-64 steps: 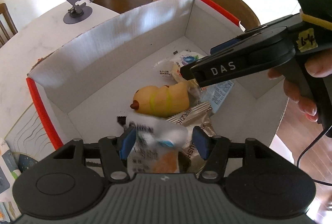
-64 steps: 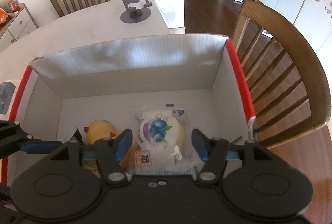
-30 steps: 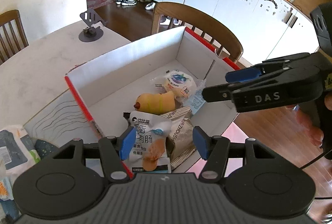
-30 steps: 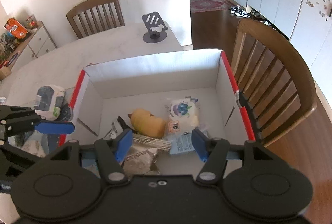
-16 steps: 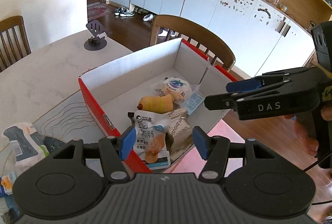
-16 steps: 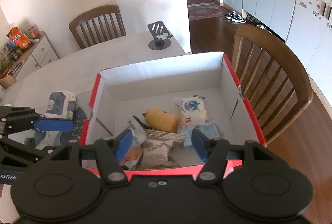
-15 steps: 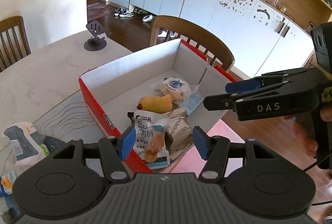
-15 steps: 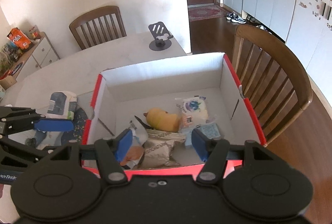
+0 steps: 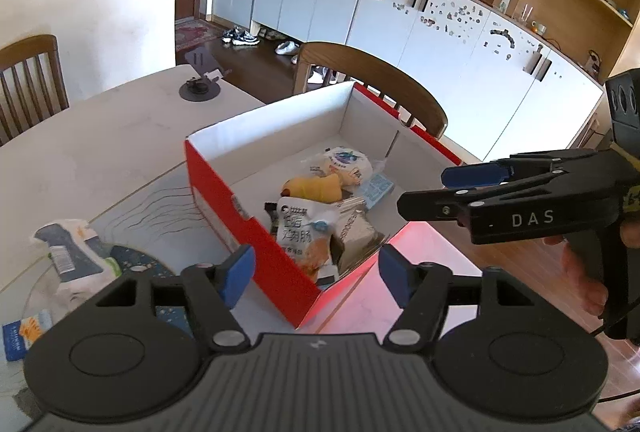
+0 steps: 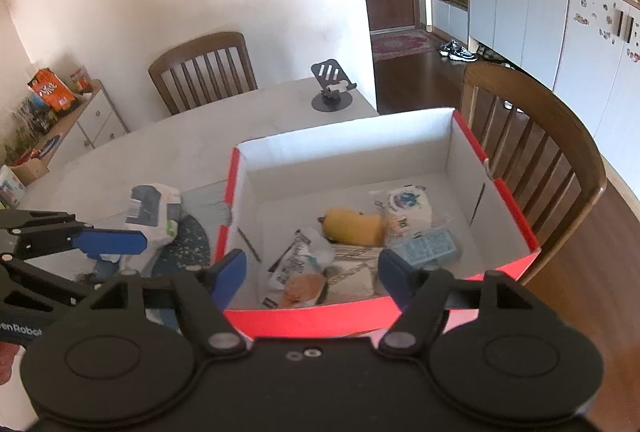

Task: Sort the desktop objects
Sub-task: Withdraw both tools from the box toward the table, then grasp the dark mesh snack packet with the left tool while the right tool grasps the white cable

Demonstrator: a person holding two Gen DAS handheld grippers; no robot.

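A red cardboard box (image 9: 216, 187) with a white inside stands on the table; it also shows in the right wrist view (image 10: 312, 316). In it lie a yellow bread roll (image 9: 314, 187), a round blueberry snack pack (image 9: 346, 161), a chicken snack pouch (image 9: 298, 234), a silver pouch (image 9: 354, 232) and a small blue packet (image 9: 378, 185). My left gripper (image 9: 316, 276) is open and empty, above the box's near corner. My right gripper (image 10: 310, 272) is open and empty, above the box's near wall. It also shows at the right of the left wrist view (image 9: 448, 187).
A white and blue tissue pack (image 9: 70, 252) lies left of the box on a dark mat (image 10: 182, 244). A small blue packet (image 9: 24, 332) lies at the left edge. A black phone stand (image 10: 332, 89) is at the table's far end. Wooden chairs (image 10: 536, 151) surround the table.
Both grippers have pulled back and up from the box, open and empty. The chicken pouch and the blueberry pack now lie in the box.
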